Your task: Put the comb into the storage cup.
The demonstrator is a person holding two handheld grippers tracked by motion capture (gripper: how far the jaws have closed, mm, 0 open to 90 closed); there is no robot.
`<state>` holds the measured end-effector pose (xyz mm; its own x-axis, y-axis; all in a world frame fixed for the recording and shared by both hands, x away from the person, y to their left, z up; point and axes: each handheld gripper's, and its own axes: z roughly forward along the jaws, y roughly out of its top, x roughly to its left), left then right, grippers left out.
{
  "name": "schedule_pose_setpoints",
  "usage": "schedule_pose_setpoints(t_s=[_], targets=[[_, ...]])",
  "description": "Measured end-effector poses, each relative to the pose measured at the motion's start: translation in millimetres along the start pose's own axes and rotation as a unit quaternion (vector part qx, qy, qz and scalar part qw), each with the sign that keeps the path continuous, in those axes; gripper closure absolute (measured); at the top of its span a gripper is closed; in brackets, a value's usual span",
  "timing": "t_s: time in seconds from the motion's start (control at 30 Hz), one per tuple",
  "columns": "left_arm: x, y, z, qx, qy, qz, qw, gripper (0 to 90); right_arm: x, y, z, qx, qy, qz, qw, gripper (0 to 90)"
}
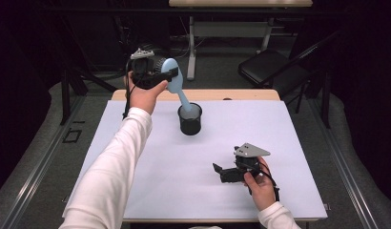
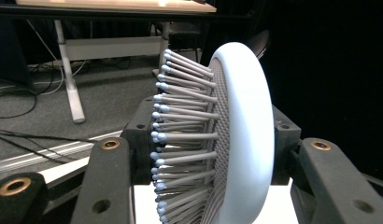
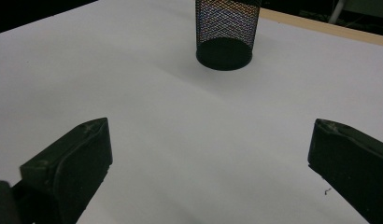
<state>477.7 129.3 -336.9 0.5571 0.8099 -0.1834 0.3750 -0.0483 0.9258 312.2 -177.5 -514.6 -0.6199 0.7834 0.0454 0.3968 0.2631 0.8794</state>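
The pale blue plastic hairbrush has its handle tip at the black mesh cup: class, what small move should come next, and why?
Probably lower it straight down. The left hand-held gripper clamps the pale blue plastic hairbrush by its head, and its handle tip sits just inside the black mesh cup, not yet deep.

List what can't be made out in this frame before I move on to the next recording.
- Hairbrush handle tip: high view, hidden inside the mesh cup.
- Cup rim: right gripper view, cut off by the top edge.
- Brush handle: left gripper view, cut off at the bottom edge; the left claw covers part of the head.
- Right claw pads: high view, too small and dark.
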Motion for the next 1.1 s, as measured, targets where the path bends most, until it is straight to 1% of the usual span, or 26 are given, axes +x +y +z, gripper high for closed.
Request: schedule_pose_setpoints(t_s=[0.1,0.3,0.6,0.73,0.87,1.1], targets=[[0.9,-0.9,3.2,0.001,0.006,0.002,1.0,49.7,-0.2,-0.1,-0.1,-0.001,0.0,0.0,1.0,0.0],[-0.4,-3.1,9.2,0.001,0.007,0.004,1.0,49.7,-0.7,-0.7,-0.2,0.001,-0.001,-0.001,1.0,0.0],[-3.4,-7.9,19.1,0.015,0.012,0.015,0.9997,49.6,-1.7,-1.3,-0.8,0.001,-0.002,0.002,1.0,0.0],[-2.1,-12.6,22.9,0.016,0.013,0.01,0.9997,49.6,-1.7,-1.7,-1.3,0.001,-0.003,0.002,1.0,0.0],[-0.5,-17.0,26.7,0.023,0.017,0.01,0.9995,49.6,-2.0,-2.3,-2.8,0.0,-0.004,0.005,1.0,0.0],[0.0,-23.1,33.8,0.031,0.021,0.011,0.9992,49.6,-2.0,-3.2,-4.5,0.002,-0.007,0.004,1.0,0.0]])
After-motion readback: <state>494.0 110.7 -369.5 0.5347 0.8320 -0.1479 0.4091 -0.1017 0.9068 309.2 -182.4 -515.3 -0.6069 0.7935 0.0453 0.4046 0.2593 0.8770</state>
